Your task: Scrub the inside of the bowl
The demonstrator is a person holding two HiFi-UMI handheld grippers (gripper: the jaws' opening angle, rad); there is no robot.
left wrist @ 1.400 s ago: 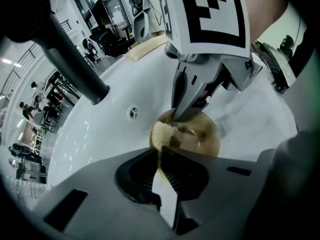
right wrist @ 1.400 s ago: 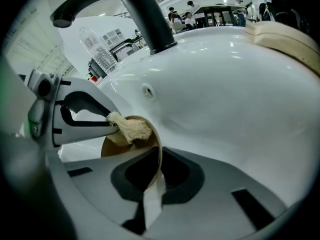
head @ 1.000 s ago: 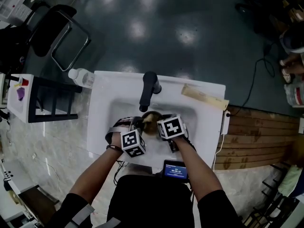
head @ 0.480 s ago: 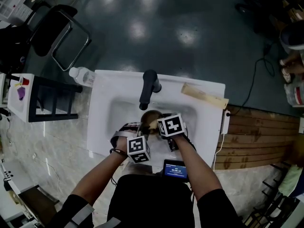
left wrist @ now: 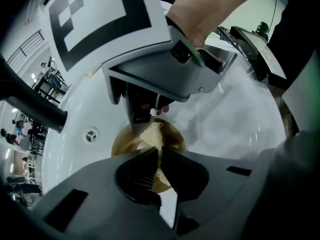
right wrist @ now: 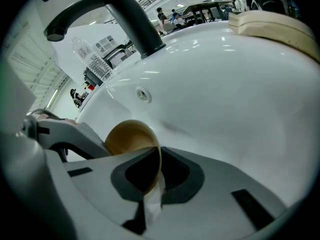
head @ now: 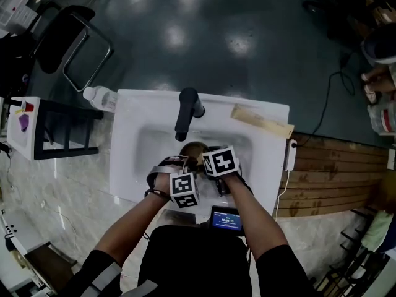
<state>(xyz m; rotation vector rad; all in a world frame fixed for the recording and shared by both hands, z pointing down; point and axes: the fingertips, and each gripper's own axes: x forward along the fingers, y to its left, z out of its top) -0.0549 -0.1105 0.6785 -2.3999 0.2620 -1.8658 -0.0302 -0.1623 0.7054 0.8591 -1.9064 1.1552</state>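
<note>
White sink (head: 127, 142) under a black tap (head: 185, 112) holds the wooden bowl (right wrist: 127, 134) in its basin. Clamped narrow on the bowl's rim is the right claw (right wrist: 160, 171), while the left claw (left wrist: 160, 156) grips a yellow sponge (left wrist: 153, 134) pressed inside the bowl.

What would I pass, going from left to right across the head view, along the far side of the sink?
white side table → plastic bottle → black faucet → tan board
</note>
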